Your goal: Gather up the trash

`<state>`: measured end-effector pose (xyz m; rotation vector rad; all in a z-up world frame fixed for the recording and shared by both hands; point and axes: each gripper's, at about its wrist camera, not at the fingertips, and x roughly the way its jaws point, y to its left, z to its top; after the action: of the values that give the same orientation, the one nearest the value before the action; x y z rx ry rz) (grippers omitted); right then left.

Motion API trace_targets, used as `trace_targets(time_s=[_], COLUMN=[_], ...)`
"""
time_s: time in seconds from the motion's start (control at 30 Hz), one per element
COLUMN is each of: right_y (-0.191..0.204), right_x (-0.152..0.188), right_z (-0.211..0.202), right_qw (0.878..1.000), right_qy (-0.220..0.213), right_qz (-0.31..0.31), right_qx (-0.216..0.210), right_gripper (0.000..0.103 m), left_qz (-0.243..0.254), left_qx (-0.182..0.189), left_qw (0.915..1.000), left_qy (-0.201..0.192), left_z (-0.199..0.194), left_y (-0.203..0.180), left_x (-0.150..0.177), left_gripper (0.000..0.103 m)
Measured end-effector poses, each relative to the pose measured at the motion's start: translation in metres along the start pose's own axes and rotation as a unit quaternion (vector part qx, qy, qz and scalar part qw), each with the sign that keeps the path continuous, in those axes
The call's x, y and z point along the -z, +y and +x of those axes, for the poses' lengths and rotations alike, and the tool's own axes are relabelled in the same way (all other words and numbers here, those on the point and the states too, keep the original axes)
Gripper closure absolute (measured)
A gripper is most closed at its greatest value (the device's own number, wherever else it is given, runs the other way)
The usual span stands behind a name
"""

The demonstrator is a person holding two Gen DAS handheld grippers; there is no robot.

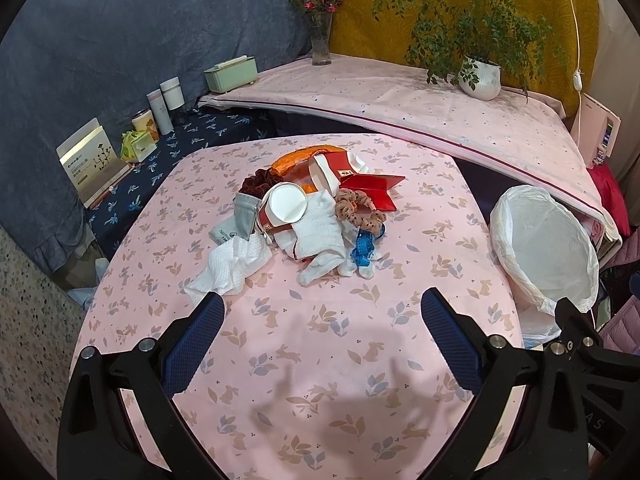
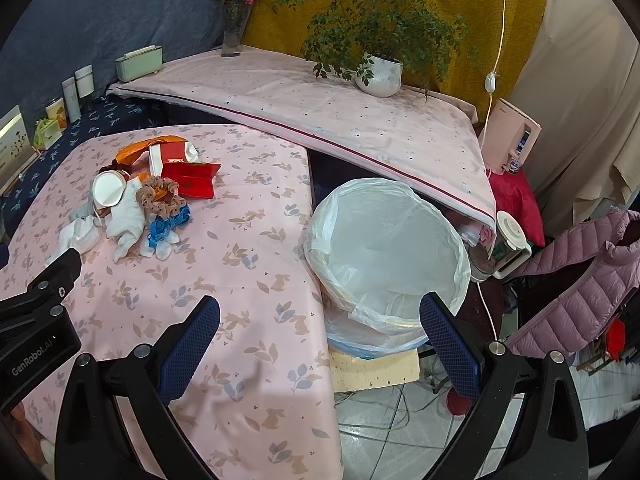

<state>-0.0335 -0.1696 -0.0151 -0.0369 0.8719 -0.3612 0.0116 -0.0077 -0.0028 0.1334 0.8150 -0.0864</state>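
Note:
A pile of trash lies mid-table on the pink rabbit-print cloth (image 1: 320, 340): a tipped paper cup (image 1: 286, 204), white tissue (image 1: 232, 268), a white sock (image 1: 320, 240), a red folded card (image 1: 372, 188), a brown scrunchie (image 1: 356, 206), blue ribbon (image 1: 364, 248) and orange peel (image 1: 304, 156). The pile also shows in the right wrist view (image 2: 140, 204). A trash bin lined with a white bag (image 2: 384, 248) stands off the table's right edge (image 1: 544, 248). My left gripper (image 1: 322, 312) is open and empty, short of the pile. My right gripper (image 2: 320, 316) is open and empty over the table's right edge beside the bin.
A second pink-covered table (image 1: 400, 100) stands behind with a potted plant (image 1: 480, 76), a flower vase (image 1: 321, 40) and a green box (image 1: 232, 74). Cups and boxes (image 1: 160, 112) line the dark cloth at left. A pink jacket (image 2: 580, 276) and cables lie right.

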Motion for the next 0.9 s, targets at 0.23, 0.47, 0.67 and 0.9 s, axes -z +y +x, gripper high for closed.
trace_targets(time_s=[0.23, 0.47, 0.67, 0.9], right_y=[0.0, -0.001, -0.001, 0.0], right_x=[0.0, -0.002, -0.006, -0.009], right_z=[0.0, 0.001, 0.001, 0.011], right_qw=[1.0, 1.0, 1.0, 1.0], right_qy=[0.0, 0.0, -0.004, -0.01], right_qz=[0.0, -0.002, 0.004, 0.021], right_qx=[0.0, 0.0, 0.003, 0.014], right_gripper=[0.008, 0.008, 0.008, 0.008], left_qz=[0.0, -0.001, -0.006, -0.02], left_qx=[0.004, 0.005, 0.012, 0.04], left_qw=[1.0, 1.0, 0.9999, 0.999], left_qy=[-0.007, -0.008, -0.007, 0.003], left_z=[-0.001, 0.0, 0.005, 0.022], left_y=[0.0, -0.001, 0.0, 0.014], left_x=[-0.001, -0.001, -0.004, -0.003], left_gripper=[0.011, 0.011, 0.011, 0.01])
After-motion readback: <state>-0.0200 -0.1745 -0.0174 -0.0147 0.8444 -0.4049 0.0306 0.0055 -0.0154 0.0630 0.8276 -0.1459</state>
